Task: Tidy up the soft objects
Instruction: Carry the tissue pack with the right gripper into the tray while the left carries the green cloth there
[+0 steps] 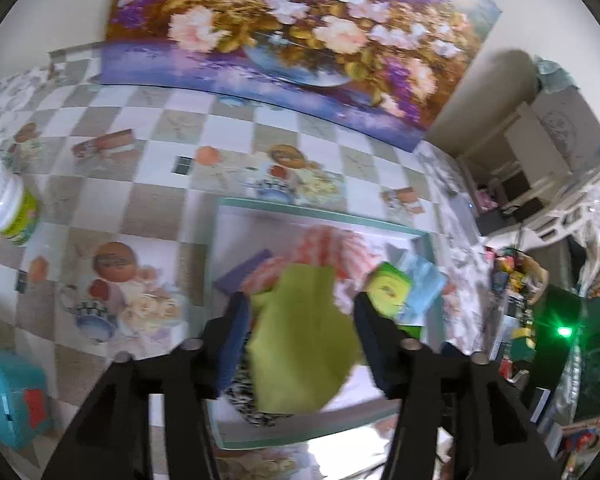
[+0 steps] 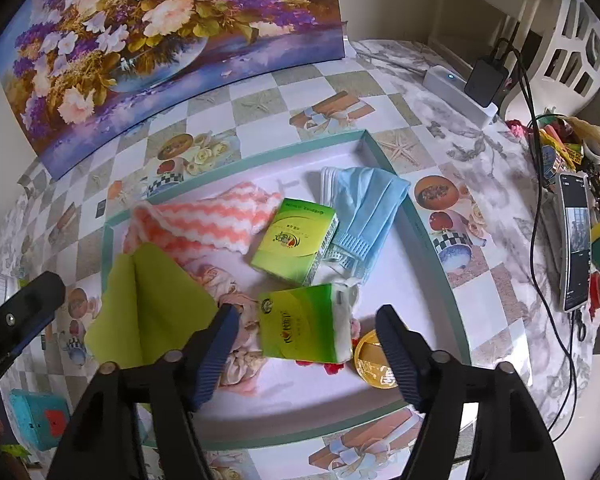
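Directly between the spread fingers of the left gripper [image 1: 300, 344] lies a folded lime-green cloth [image 1: 300, 340]; the jaws stand apart on either side of it and neither pad visibly presses it, so the claw is released. Just beyond its fingertips sit a pink-and-white wavy cloth [image 1: 332, 248] and, a little to the left of that, a purple piece [image 1: 240, 274], all inside a shallow white tray with a teal rim [image 1: 320, 216]. Off the right fingertip of this claw a green tissue pack [image 1: 388, 288] leans against a pale blue face mask [image 1: 424, 284]. Meanwhile the right gripper [image 2: 306, 336] is also released, its jaws wide around a second green tissue pack [image 2: 304, 324] that lies in the gap between them, apart from both pads. Beside the right finger of that claw rests a round gold lid [image 2: 374, 360]. Ahead of its tips lie the first tissue pack and the face mask, touching each other, with the wavy cloth further left and the lime-green cloth just outside its left finger, overhanging the tray's rim.
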